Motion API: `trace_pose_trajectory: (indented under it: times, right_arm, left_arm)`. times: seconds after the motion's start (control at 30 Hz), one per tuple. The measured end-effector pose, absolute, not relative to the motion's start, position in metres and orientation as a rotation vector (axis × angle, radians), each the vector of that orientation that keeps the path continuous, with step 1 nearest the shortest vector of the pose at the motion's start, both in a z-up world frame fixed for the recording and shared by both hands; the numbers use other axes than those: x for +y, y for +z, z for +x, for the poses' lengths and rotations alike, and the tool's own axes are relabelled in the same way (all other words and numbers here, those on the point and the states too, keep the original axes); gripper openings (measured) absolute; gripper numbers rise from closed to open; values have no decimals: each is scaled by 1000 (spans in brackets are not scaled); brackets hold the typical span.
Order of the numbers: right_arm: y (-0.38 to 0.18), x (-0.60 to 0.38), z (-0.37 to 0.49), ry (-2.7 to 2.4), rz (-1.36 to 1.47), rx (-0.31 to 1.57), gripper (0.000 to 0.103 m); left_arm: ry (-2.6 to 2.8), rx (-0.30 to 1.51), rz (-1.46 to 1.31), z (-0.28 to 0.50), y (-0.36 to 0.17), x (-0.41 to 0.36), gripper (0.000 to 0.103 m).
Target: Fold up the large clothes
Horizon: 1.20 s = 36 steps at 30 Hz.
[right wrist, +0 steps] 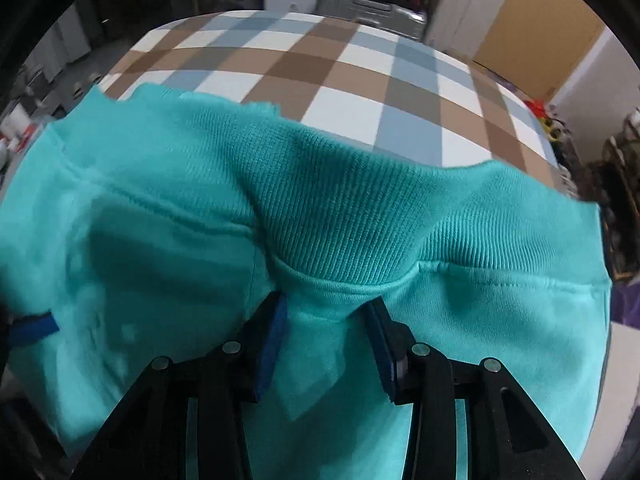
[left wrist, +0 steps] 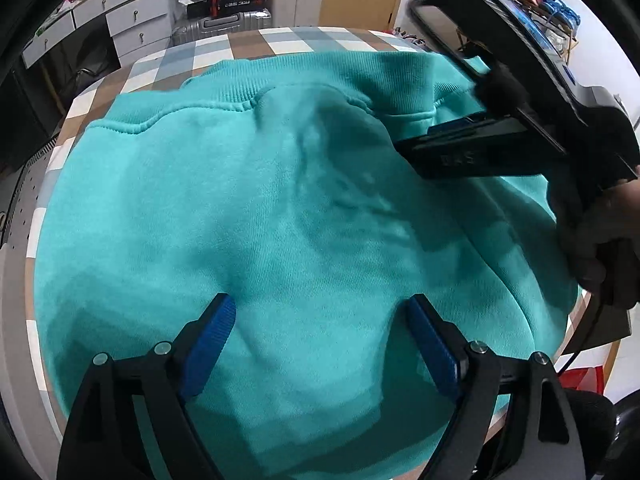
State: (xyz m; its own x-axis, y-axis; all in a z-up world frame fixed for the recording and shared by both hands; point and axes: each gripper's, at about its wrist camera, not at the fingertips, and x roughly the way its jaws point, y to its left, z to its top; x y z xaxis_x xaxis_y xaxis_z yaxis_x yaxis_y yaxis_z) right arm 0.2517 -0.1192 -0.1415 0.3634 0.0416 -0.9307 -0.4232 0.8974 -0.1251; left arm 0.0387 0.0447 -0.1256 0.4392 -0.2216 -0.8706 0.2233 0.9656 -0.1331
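Both grippers over teal sweatshirt (left wrist: 260, 208) | left gripper (left wrist: 320, 320) spread | right gripper (right wrist: 326, 328) pinching fold

sweatshirt (left wrist: 280, 220) bottom cropped, right claw (left wrist: 404, 148) tips buried

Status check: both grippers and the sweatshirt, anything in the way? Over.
Left gripper open, above the teal sweatshirt. Right gripper pinching a fold near the ribbed hem. Checkered table beyond it shows no obstruction.
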Motion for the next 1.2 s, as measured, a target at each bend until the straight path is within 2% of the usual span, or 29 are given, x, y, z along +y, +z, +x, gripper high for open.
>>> trace_pose_trajectory:
  times: [0.2,0.3,0.37,0.47,0.53,0.67,0.77,0.93,1.0,1.1,1.2]
  right_arm:
    - [-92,-161,238,382,-226,1125,38]
    - [-66,-188,220,342,-232,1069,41]
    - [-72,-202,212,325,-277,1113,41]
    - [-111,-214,208,267,-397,1200,39]
    - [-133,-217,201,291,-402,1153,39]
    - [-133,-207,203,240,-388,1134,42]
    - [-112,-203,198,257,-357,1151,42]
    - [-60,-182,146,501,-241,1060,41]
    - [-70,-165,131,542,-277,1081,40]
    - [-120,-142,124,492,-408,1159,41]
    - [-142,-124,116,424,-508,1084,42]
  left_arm:
    - [-293,1079,1,37,-125,45,84]
    - [-288,1077,5,36,-125,44,84]
    - [-277,1078,15,36,-125,41,85]
    - [-268,1080,16,36,-126,39,85]
    - [-266,1079,16,36,-126,39,85]
    - [-260,1066,24,34,-126,38,86]
    - [-263,1061,16,32,-126,39,86]
    - [-271,1061,19,32,-124,41,86]
    - [-272,1065,17,32,-124,40,86]
    - [-272,1066,21,32,-124,40,86]
    - [-268,1060,76,31,-126,35,86]
